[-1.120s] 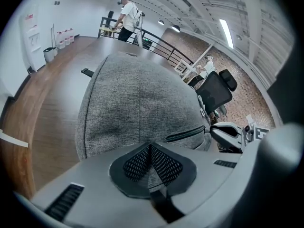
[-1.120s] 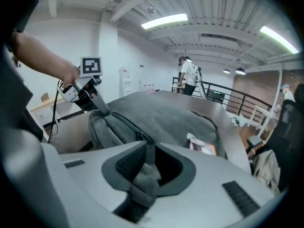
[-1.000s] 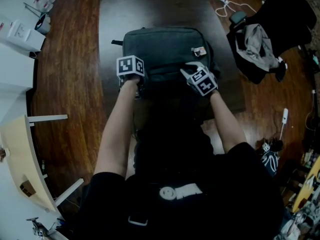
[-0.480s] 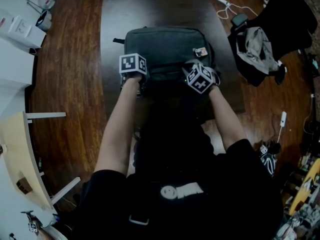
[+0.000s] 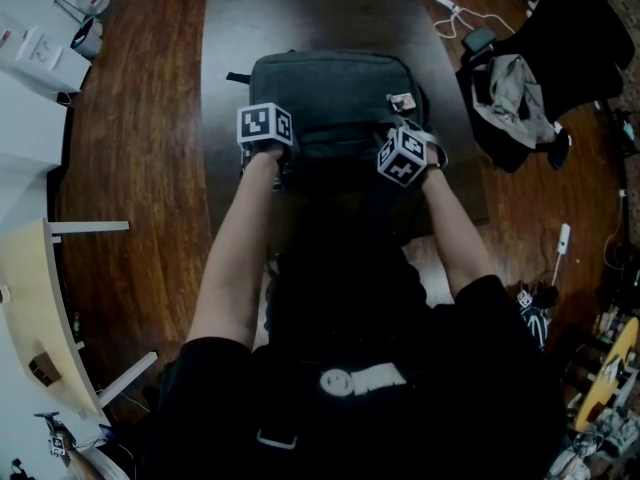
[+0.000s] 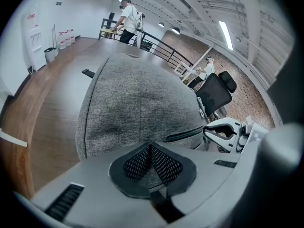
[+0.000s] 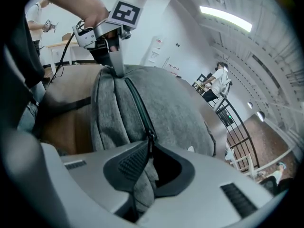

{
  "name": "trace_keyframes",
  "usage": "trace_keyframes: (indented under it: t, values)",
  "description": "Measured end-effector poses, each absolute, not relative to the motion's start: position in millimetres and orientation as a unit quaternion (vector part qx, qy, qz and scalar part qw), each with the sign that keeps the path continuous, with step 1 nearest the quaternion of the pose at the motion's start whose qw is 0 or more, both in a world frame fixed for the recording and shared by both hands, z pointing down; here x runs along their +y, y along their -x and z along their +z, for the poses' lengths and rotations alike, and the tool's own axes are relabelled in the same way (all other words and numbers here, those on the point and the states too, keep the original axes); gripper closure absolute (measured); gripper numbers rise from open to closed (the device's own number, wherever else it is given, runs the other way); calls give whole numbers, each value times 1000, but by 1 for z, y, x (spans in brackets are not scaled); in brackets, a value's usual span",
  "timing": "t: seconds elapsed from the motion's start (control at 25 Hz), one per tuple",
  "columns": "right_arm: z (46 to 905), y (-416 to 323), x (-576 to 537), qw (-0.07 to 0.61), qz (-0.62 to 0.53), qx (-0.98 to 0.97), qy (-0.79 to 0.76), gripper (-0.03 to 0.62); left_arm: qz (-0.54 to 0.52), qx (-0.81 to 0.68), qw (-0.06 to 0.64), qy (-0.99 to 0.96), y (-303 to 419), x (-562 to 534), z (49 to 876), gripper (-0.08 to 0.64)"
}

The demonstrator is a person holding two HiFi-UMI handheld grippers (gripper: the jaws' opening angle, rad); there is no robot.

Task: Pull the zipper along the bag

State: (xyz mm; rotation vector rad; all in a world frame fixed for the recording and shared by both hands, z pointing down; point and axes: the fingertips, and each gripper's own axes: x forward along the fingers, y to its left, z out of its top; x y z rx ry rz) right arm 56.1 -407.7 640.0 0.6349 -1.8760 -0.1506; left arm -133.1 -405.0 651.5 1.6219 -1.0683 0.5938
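Note:
A grey backpack [image 5: 335,93] lies flat on the dark table [image 5: 300,8]. My left gripper [image 5: 272,153] is at the bag's near left edge, shut on a fold of its grey fabric [image 6: 151,167], which shows pinched between the pads of the left gripper [image 6: 151,148]. My right gripper [image 5: 384,156] is at the near right edge and points left along the zipper track [image 7: 135,101]. The jaws of the right gripper [image 7: 151,144] are shut on the pull of the zipper slider [image 7: 151,137]. Loose fabric bunches under them.
A black office chair [image 5: 560,28] draped with clothes stands right of the table. A white cable [image 5: 450,8] lies at the table's far right. Wooden floor surrounds the table, with white furniture [image 5: 30,78] at the left. People stand far off by a railing [image 6: 126,18].
The right gripper has turned at the wrist and shifted slightly right at the bag's near edge. The left gripper has stayed in place on the bag.

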Motion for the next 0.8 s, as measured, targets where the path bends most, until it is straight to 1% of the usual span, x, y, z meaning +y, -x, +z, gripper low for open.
trace_keyframes:
  t: [0.6, 0.8]
  values:
    - [633, -58, -407, 570, -81, -775, -263, 537, 237, -443, 525, -687, 136, -404, 648, 560]
    - [632, -63, -403, 567, -92, -773, -269, 537, 232, -443, 519, -693, 134, -402, 649, 560]
